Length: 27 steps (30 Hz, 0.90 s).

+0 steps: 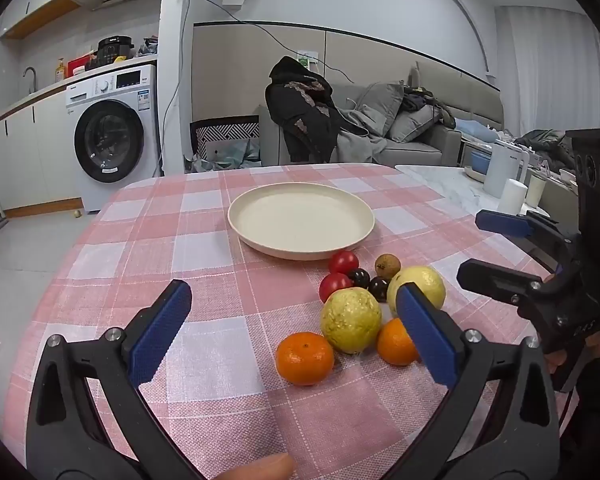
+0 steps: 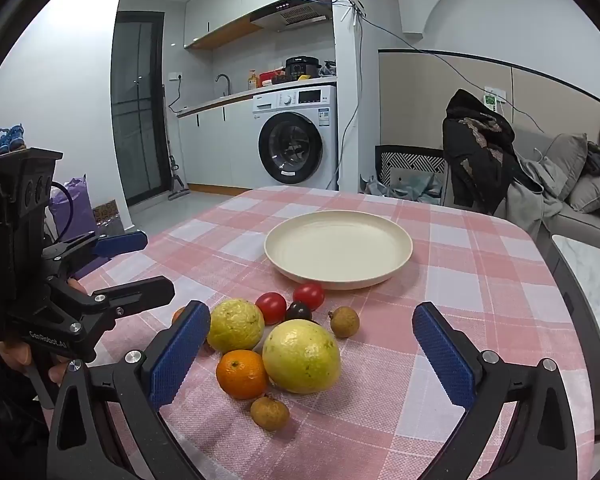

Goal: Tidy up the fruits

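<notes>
Both tongs, left (image 1: 294, 316) and right (image 2: 312, 338), are hovering wide open and empty over fruits (image 2: 300, 356) clustering near the bare plate (image 2: 338, 276) on the worktop (image 1: 204, 248), first pick likely pending.

Open-plan room, white walls, pale floor. Front-load washing machine (image 2: 296, 136) under kitchen counter (image 2: 236, 98) with faucet, range hood (image 2: 292, 12) above. Grey sofa (image 1: 412, 128) holds cushions and a dark jacket (image 1: 300, 108). Sheer curtain (image 1: 556, 60) at right.
</notes>
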Available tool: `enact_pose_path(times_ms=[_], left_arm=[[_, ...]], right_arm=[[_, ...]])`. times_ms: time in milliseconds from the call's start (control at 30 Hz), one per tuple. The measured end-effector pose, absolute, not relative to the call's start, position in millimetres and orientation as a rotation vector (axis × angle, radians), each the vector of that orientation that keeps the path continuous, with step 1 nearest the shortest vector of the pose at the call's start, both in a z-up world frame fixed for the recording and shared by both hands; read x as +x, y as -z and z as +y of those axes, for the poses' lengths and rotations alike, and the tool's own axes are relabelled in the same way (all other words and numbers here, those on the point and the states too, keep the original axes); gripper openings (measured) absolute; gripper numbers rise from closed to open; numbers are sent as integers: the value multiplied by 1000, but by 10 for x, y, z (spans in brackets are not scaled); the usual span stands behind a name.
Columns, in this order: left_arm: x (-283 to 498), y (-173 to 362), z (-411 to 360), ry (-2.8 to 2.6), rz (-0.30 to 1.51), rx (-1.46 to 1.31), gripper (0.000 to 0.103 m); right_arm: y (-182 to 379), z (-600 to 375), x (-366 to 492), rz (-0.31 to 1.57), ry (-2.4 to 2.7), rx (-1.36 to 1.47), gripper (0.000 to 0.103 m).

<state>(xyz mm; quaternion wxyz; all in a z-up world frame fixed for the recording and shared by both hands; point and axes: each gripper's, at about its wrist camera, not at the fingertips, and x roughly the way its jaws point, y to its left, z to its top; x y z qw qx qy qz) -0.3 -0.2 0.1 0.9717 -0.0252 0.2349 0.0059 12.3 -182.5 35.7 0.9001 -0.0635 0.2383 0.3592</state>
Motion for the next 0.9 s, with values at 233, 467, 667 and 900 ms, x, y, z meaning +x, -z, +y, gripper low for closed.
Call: enact_pose_path(times_ms=[233,467,667,900], left_arm=[[-12,-2,-12,-17,466,-40,102],[1,-3,-24,-18,470,-41,102],[0,-6,-25,-19,471,-40,102],[-22,-6,-32,-22,478,-44,102]], right_arm=[[-347,-1815,138,501,-744,-132,103],[-366,-1839,124,502,-744,-132,103],[-358,-1839,146,503,-744,-133,103],[-338,-1827,150,505,-740,-132,103]])
